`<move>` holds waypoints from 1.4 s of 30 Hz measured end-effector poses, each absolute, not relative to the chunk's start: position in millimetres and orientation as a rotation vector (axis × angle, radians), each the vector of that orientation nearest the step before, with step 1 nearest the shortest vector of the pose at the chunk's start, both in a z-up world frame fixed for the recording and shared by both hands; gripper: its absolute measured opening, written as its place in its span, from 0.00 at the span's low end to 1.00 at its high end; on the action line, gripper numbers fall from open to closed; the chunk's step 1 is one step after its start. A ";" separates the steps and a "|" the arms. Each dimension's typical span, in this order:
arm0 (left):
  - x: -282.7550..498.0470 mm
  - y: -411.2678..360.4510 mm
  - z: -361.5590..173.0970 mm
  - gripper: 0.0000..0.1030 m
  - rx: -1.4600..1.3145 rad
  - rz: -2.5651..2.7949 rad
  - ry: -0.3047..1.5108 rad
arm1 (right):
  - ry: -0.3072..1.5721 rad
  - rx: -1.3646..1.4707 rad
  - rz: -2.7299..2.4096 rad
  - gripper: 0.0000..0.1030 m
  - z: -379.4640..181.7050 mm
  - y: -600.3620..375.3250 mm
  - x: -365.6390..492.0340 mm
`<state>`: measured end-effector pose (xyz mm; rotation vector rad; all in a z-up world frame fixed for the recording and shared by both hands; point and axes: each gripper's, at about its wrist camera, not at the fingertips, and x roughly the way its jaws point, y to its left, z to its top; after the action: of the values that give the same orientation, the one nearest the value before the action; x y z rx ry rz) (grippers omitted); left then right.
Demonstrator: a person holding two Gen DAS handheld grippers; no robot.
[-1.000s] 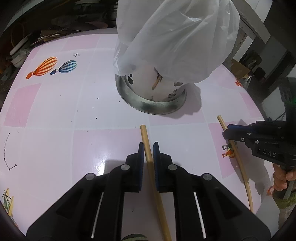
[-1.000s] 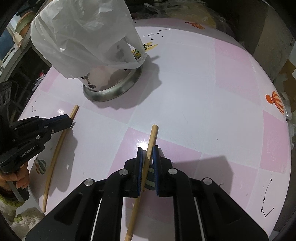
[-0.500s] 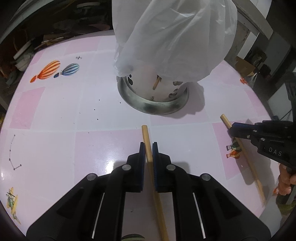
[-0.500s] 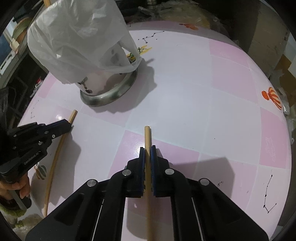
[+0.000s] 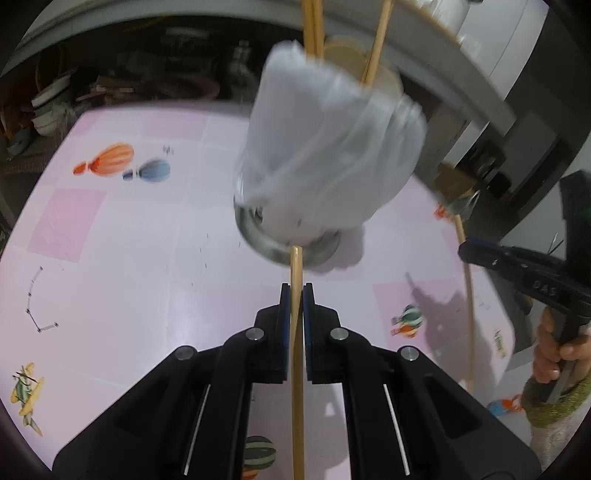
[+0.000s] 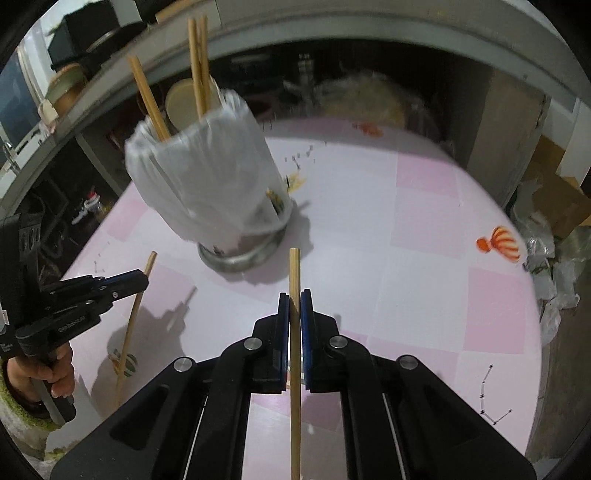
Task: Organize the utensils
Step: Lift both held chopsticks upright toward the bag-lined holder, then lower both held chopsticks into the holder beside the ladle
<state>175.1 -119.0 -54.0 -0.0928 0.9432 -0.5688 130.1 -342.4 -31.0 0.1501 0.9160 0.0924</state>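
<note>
In the left wrist view, I am squeezing my left gripper (image 5: 294,295) tight on a long wooden chopstick (image 5: 296,332). My blue pads (image 5: 283,325) are pressing on both sides of the stick, with almost no gap. The stick is pointing straight ahead, and its tip is showing in front of the metal base of the utensil holder (image 5: 284,247). A white plastic bag (image 5: 332,155) is wrapping the holder and is looking blurry. More chopsticks (image 5: 314,29) are poking up out of the top of the bag. The holder is standing on the pink and white table (image 5: 129,258), which is showing balloon pictures. Over at the right edge, my right gripper (image 5: 465,251) is pinching a second chopstick (image 5: 469,314), and my right hand (image 5: 554,350) is wrapping around its handle.

In the right wrist view, I am squeezing my right gripper (image 6: 294,299) tight on its own chopstick (image 6: 294,332). The stick is running between the blue pads (image 6: 282,328) and sticking out ahead, with its tip near the holder (image 6: 240,254). The bag (image 6: 207,177) is covering the holder here too, and three chopsticks (image 6: 195,66) are standing up out of it. At the left side, my left gripper (image 6: 142,278) is pinching its stick (image 6: 133,321), which is hanging slanted above the table (image 6: 406,240). My left hand (image 6: 48,373) is holding the handle.
</note>
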 end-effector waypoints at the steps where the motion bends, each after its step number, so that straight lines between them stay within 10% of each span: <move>1: 173.9 -116.2 -47.5 0.05 -0.106 -0.579 0.927 | 0.904 0.148 0.092 0.06 -25.4 -342.0 128.8; 42: 184.4 -99.1 221.9 0.05 -0.161 -0.700 0.351 | 0.488 -0.008 0.197 0.06 210.8 -293.4 162.2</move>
<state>184.4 -99.1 221.9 -0.1615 0.3508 -0.6997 162.2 -293.4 210.8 -0.0084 0.4882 0.1965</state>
